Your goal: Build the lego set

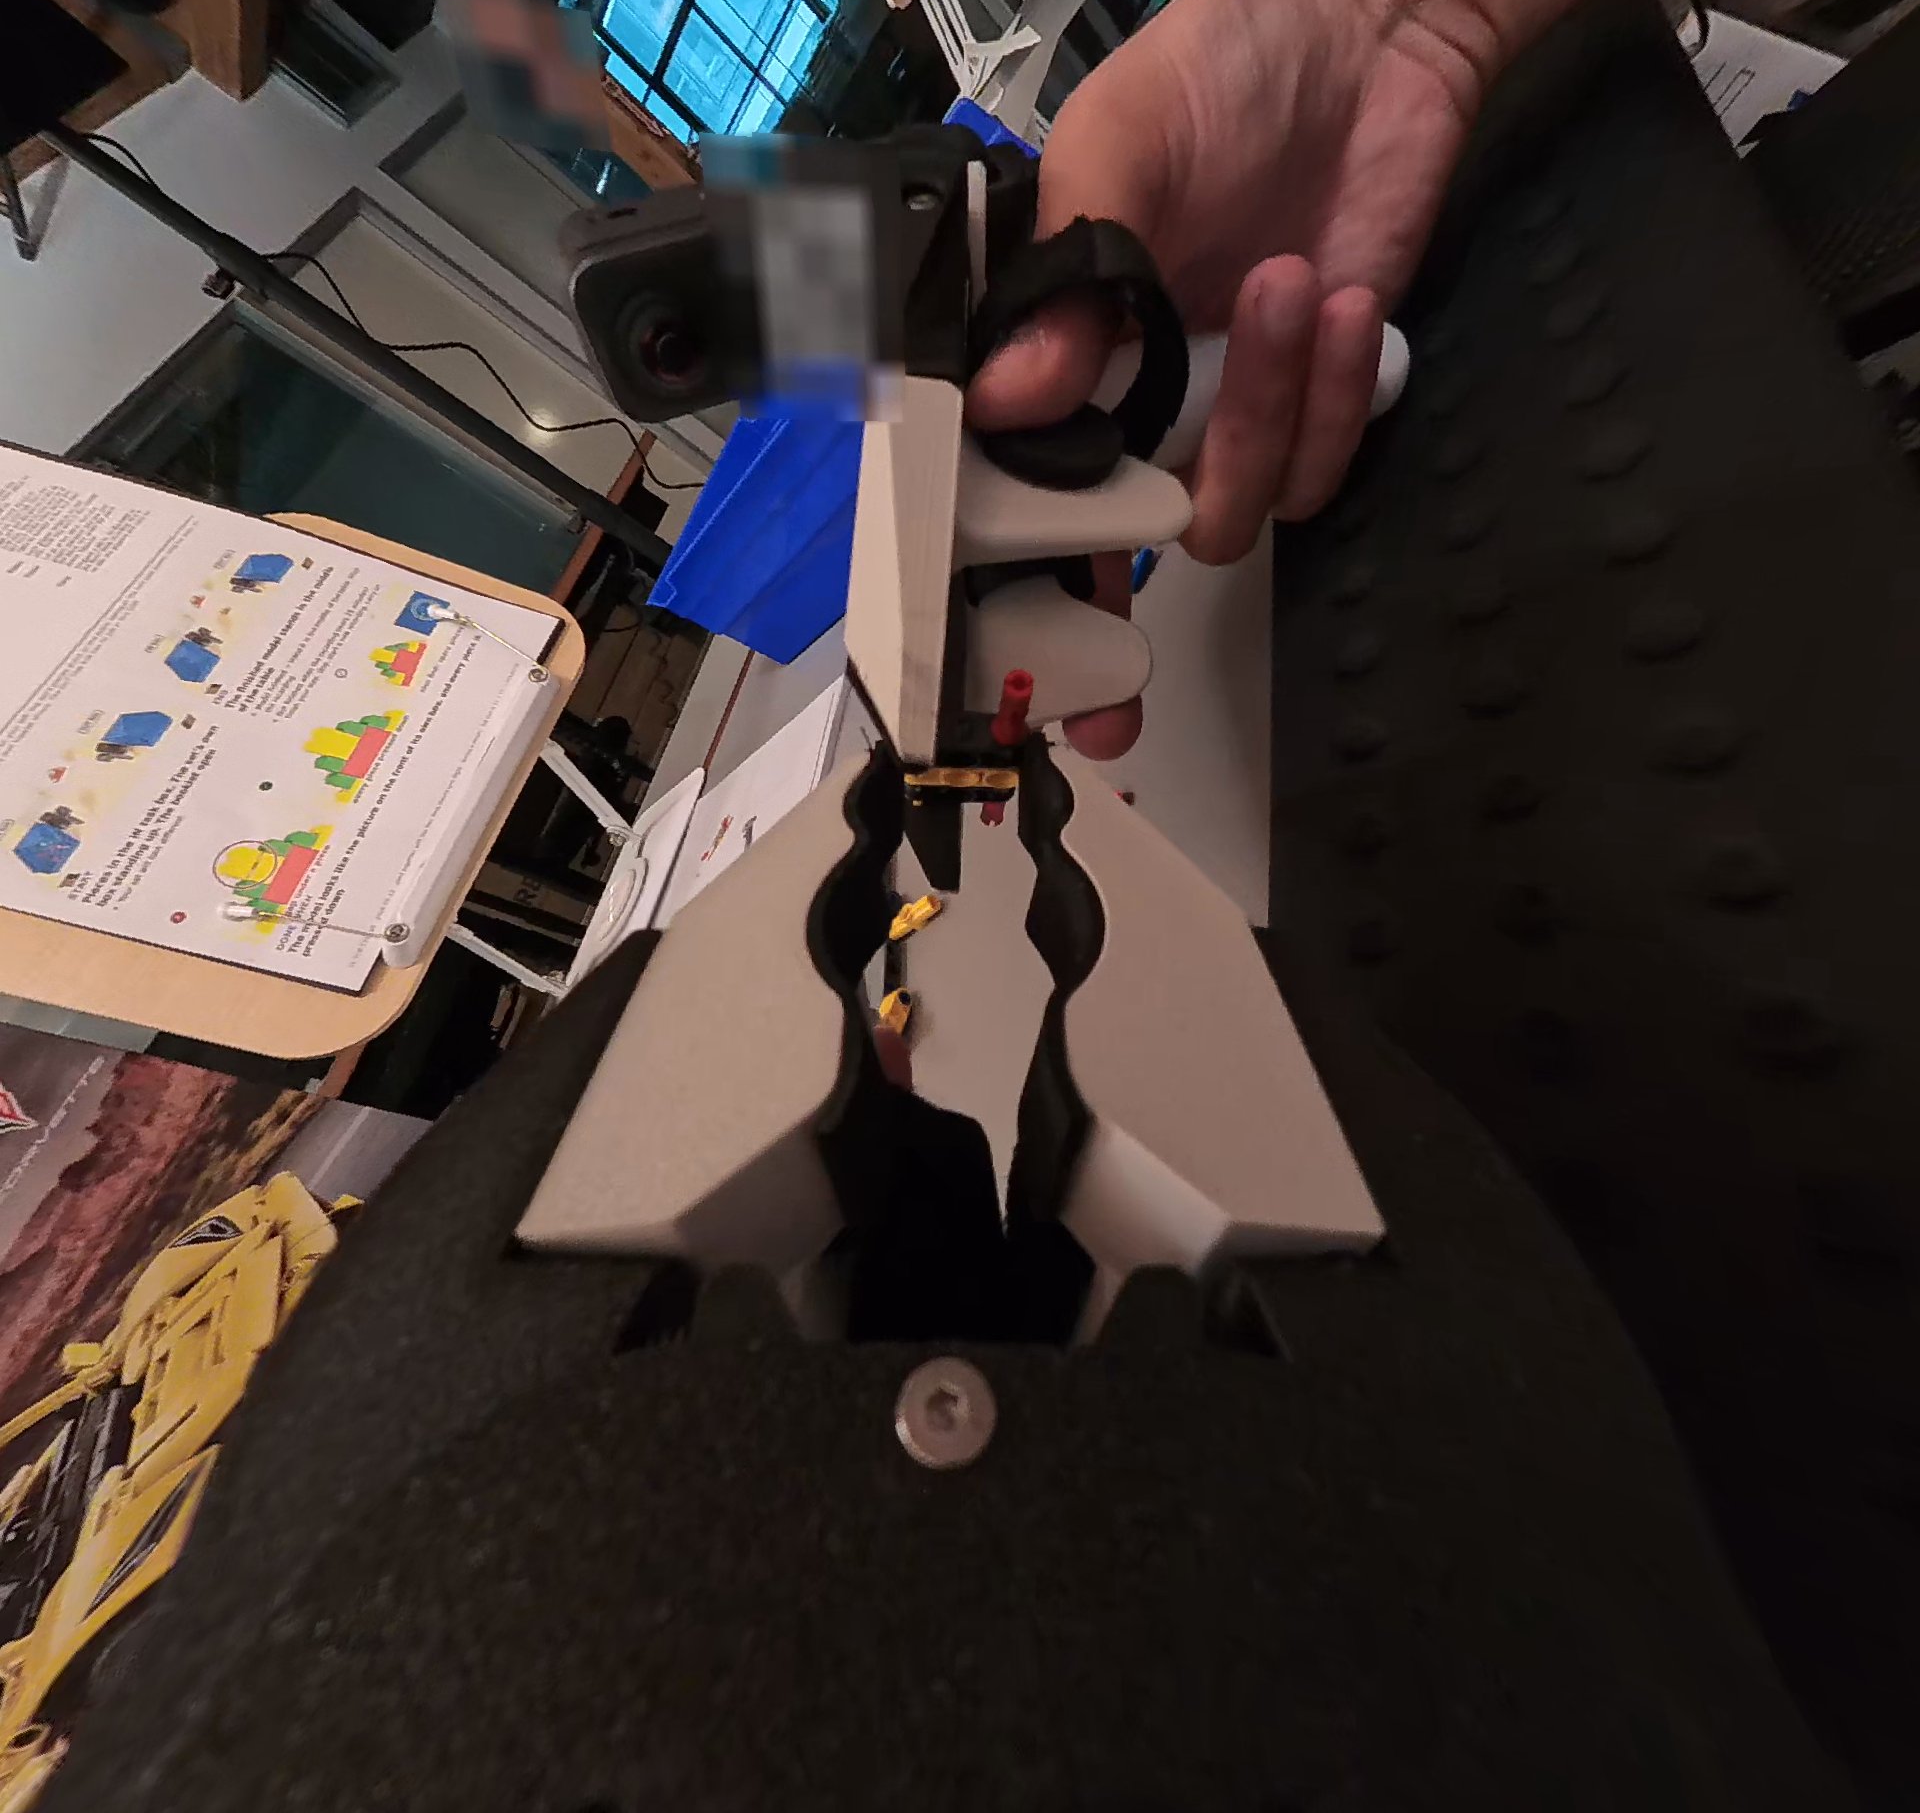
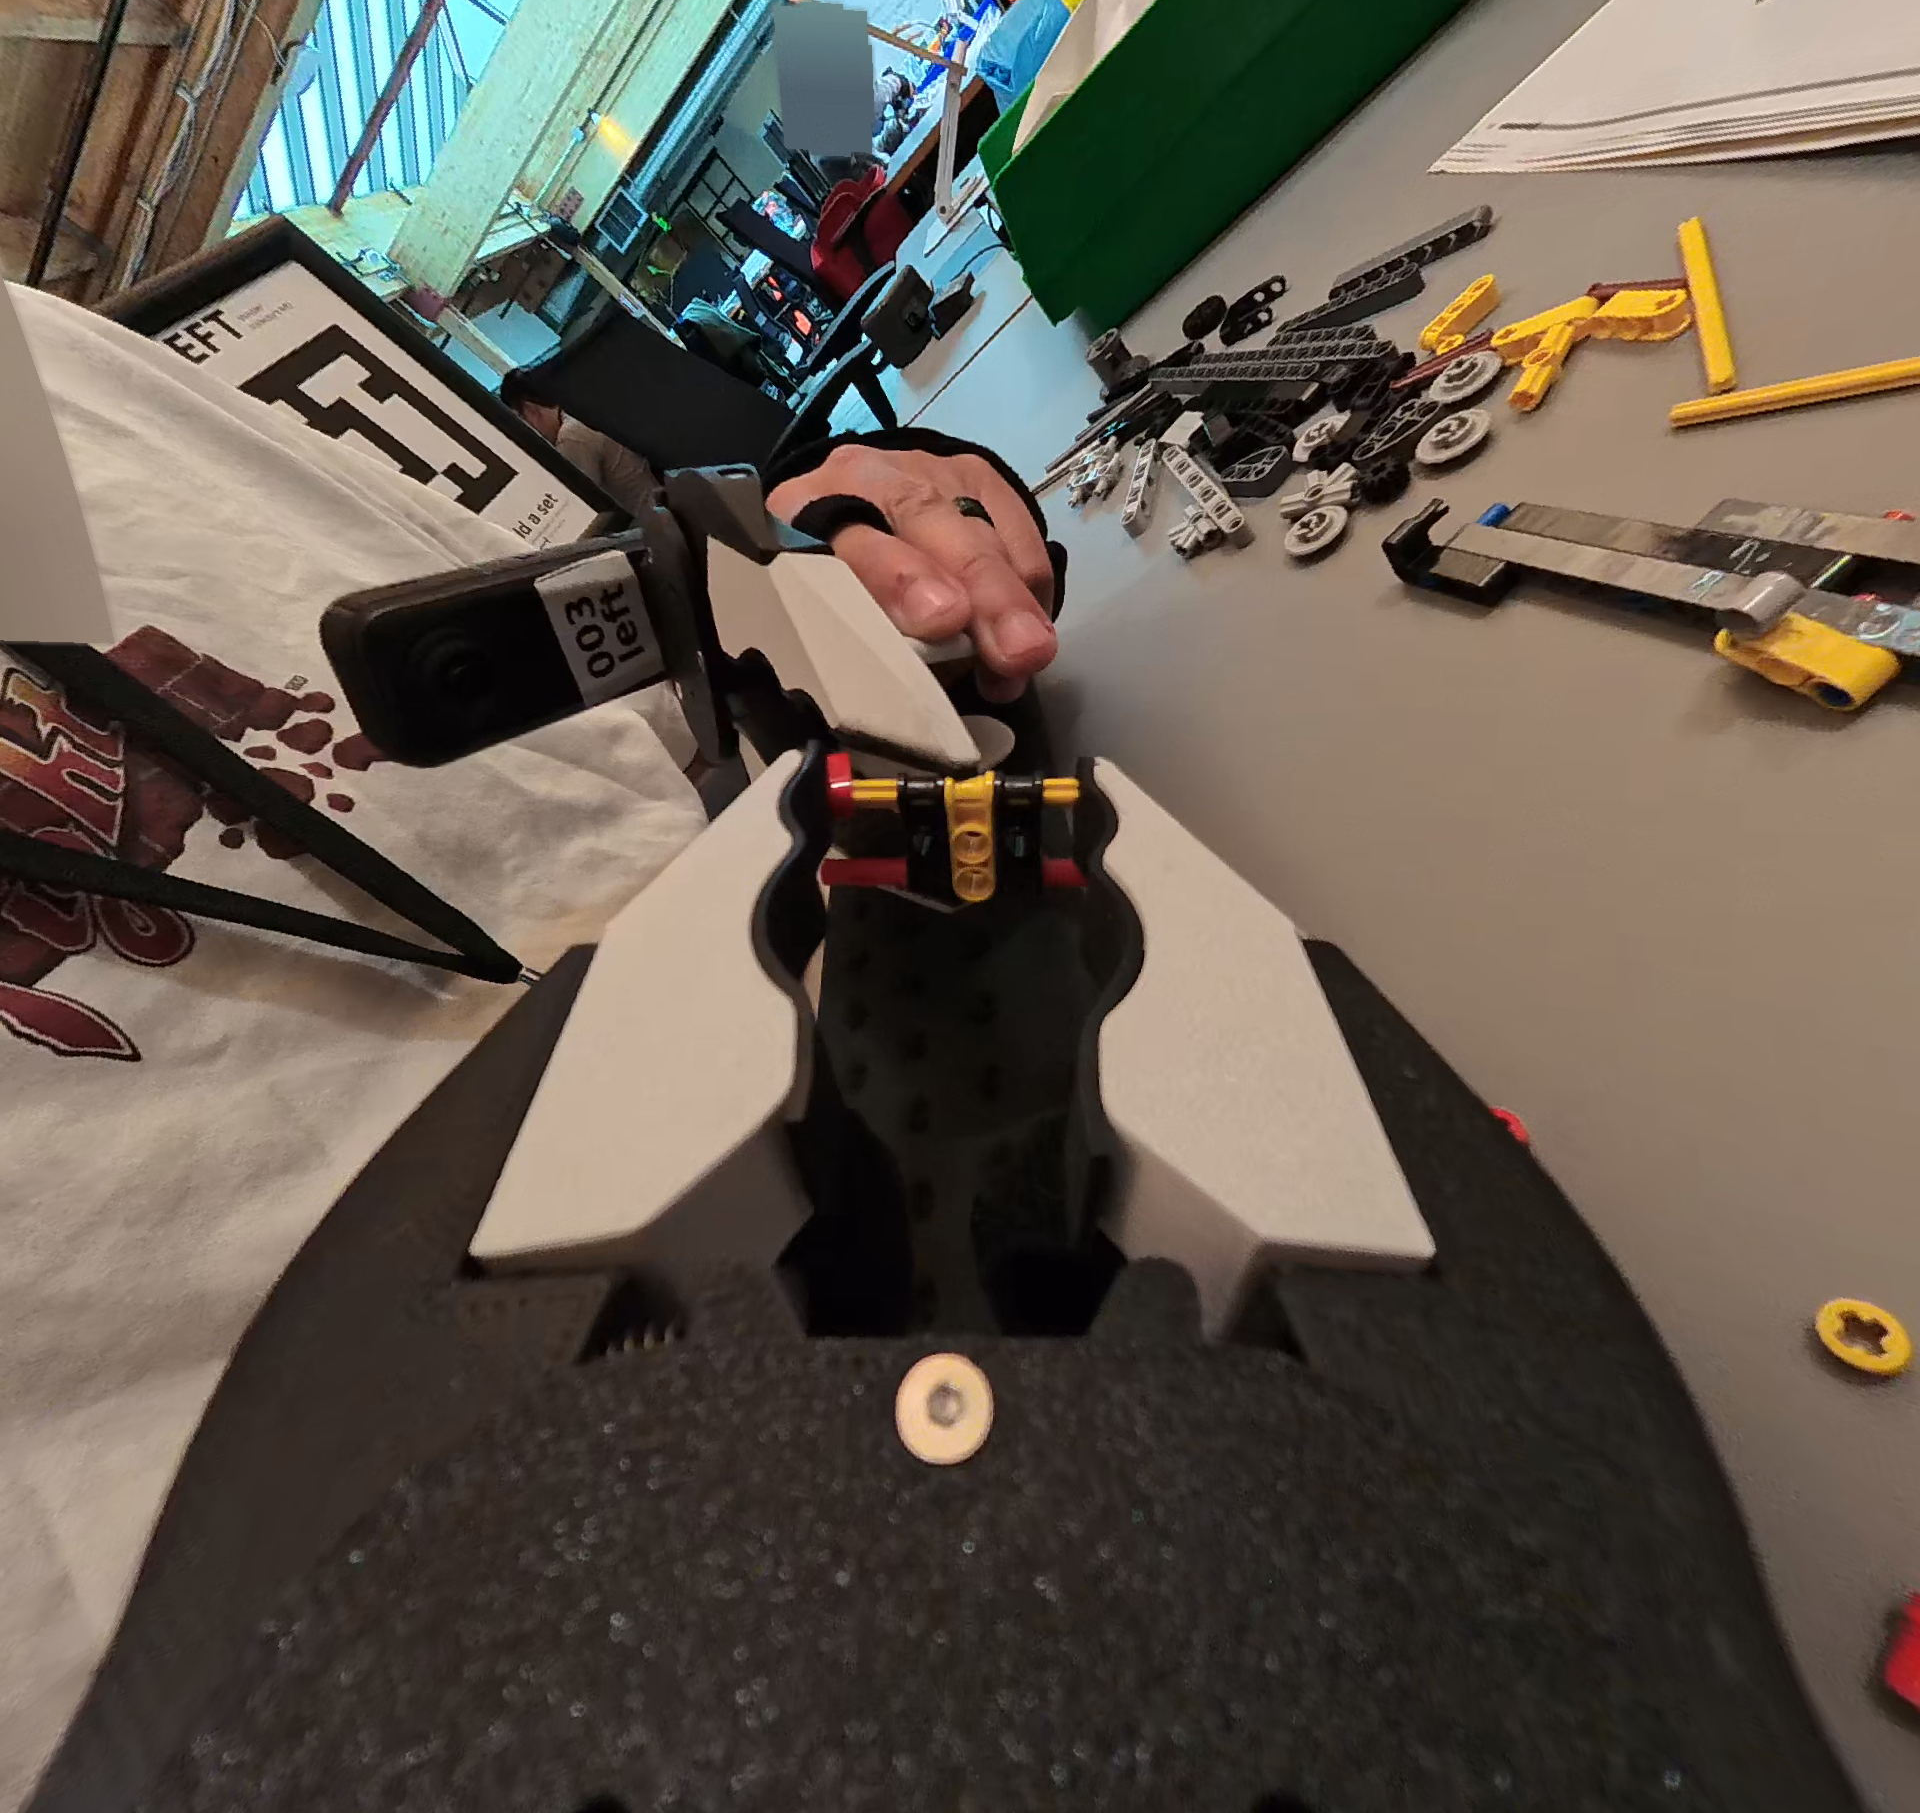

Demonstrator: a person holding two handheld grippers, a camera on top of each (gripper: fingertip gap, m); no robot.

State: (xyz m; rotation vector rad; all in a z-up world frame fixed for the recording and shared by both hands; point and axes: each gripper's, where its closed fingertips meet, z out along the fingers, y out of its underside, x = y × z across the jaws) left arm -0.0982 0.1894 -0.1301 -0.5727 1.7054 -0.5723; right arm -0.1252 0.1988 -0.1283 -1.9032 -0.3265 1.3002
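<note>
A small assembly point(image 2: 968, 836) of a yellow beam, black connectors, a yellow axle and red pins hangs in the air above the grey table point(image 2: 1455, 932). My right gripper point(image 2: 956, 784) is shut on it, with a pad at each end of the axle. My left gripper point(image 1: 961, 764) meets it tip to tip and its pads press both sides of the assembly point(image 1: 958, 779). In the right wrist view the left gripper point(image 2: 977, 747) comes in from the left onto the assembly's top. In the left wrist view the right gripper point(image 1: 977, 724) points down, held by a hand point(image 1: 1299, 236).
A pile of black and grey pieces point(image 2: 1278, 413), yellow pieces point(image 2: 1558, 329) and a long black sub-assembly point(image 2: 1662, 558) lie on the table. A yellow bush point(image 2: 1863, 1335) lies near. A green box point(image 2: 1247, 80), booklet point(image 2: 1714, 70), instruction sheet point(image 1: 260, 724), blue bin point(image 1: 769, 537) and set box point(image 1: 135, 1400) stand around. The grippers are tip to tip, or close to it. From either gripper's tips it is about 12 cm to the yellow bush point(image 2: 1863, 1335).
</note>
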